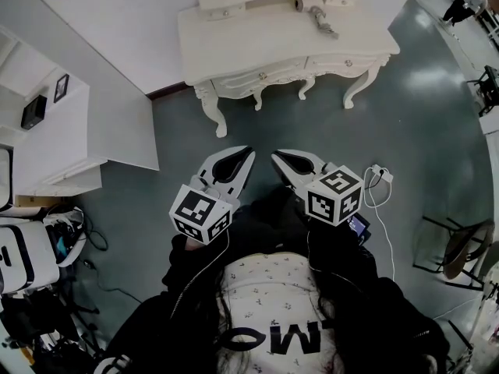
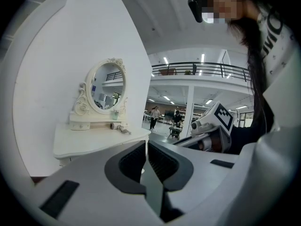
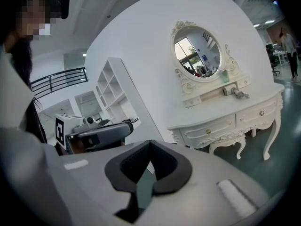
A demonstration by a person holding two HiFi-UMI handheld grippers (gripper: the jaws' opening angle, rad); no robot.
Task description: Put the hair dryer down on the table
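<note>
The hair dryer (image 1: 316, 12) lies on the white dressing table (image 1: 234, 37) at the far side of the floor, near the mirror's base. It also shows in the left gripper view as the hair dryer (image 2: 120, 127) and in the right gripper view as the hair dryer (image 3: 235, 92), under the oval mirror (image 3: 197, 53). My left gripper (image 1: 249, 153) and my right gripper (image 1: 276, 157) are held side by side in front of my body, well short of the table. Both have their jaws shut with nothing between them, as my left gripper (image 2: 146, 146) and my right gripper (image 3: 149, 145) show close up.
A white shelf unit (image 1: 54, 131) stands against the wall on the left. A white cable with a plug (image 1: 378, 179) lies on the grey floor to the right. A dark chair (image 1: 456, 248) is at the right edge, and equipment with cables (image 1: 35, 255) at the lower left.
</note>
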